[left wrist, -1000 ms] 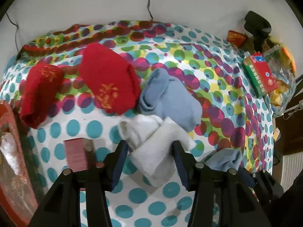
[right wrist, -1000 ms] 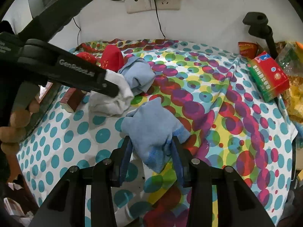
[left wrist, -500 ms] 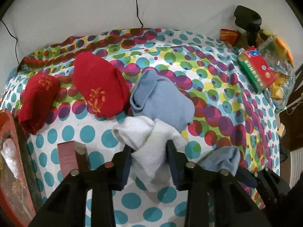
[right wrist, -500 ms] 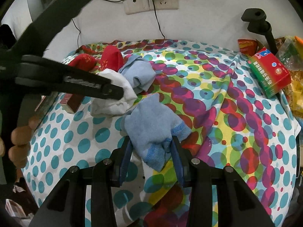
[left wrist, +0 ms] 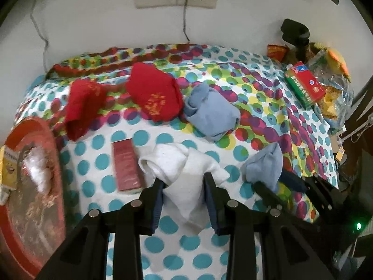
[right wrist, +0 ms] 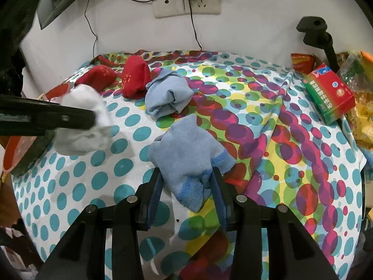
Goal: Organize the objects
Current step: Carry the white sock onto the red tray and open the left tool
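Observation:
My left gripper [left wrist: 184, 186] is shut on a white sock [left wrist: 186, 170] and holds it above the polka-dot cloth [left wrist: 163, 245]. My right gripper [right wrist: 186, 179] is shut on a light blue sock [right wrist: 186, 154], also lifted; this sock shows in the left wrist view [left wrist: 265, 168]. A second blue sock [left wrist: 209, 114] lies balled on the cloth, with two red socks [left wrist: 156, 95] [left wrist: 81, 107] to its left. In the right wrist view the white sock [right wrist: 84, 123] hangs from the left gripper at the left.
A dark red small box [left wrist: 126, 165] lies on the cloth near the white sock. A red round tray [left wrist: 30, 186] is at the left edge. A green-red carton [left wrist: 305, 84] and snack bags [left wrist: 331, 93] sit at the right. A wall socket [right wrist: 186, 7] is behind.
My left gripper closed on the white sock and lifted it back from the pile. My right gripper kept hold of the blue sock and rose slightly.

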A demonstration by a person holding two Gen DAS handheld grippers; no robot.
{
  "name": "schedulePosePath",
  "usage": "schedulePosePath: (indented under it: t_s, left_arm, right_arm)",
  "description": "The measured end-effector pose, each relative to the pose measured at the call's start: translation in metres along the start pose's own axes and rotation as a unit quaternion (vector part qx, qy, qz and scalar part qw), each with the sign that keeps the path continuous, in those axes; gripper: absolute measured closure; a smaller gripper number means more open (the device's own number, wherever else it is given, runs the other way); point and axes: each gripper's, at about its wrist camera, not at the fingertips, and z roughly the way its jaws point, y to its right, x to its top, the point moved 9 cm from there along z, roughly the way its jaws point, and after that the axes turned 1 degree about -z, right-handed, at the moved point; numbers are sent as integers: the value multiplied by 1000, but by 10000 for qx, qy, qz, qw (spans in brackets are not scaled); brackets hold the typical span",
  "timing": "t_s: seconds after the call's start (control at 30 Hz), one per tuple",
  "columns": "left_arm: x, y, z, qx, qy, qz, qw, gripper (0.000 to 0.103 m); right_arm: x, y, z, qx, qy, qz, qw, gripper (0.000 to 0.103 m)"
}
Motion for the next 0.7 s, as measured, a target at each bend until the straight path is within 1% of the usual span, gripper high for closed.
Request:
schedulePosePath:
  t_s: [0.1, 0.17, 0.33, 0.5, 0.63, 0.7]
  left_arm:
    - [-8, -15, -11, 28, 7, -207, 9998, 70]
    - [-13, -20, -14, 20, -37, -251, 9997, 70]
    - [-23, -34, -33, 133, 80, -180, 9997, 70]
    - [-30, -46, -48, 55, 120, -274, 9995, 70]
    - [-34, -59, -56, 204, 161, -235, 9994, 70]
    - [-37, -67, -60, 204, 139, -241, 9994, 70]
  right_arm:
    - [0, -2, 1, -71, -8, -91, 9999, 64]
    - [1, -2, 1, -84, -15, -105, 9999, 63]
    - [0, -3, 2, -160, -25, -168, 9997, 63]
    - [0, -3, 3, -176, -27, -182, 9997, 63]
    - [-1, -4, 3, -266, -43, -259, 9993, 63]
    - [-1, -4, 3, -283, -45, -275, 9992, 63]
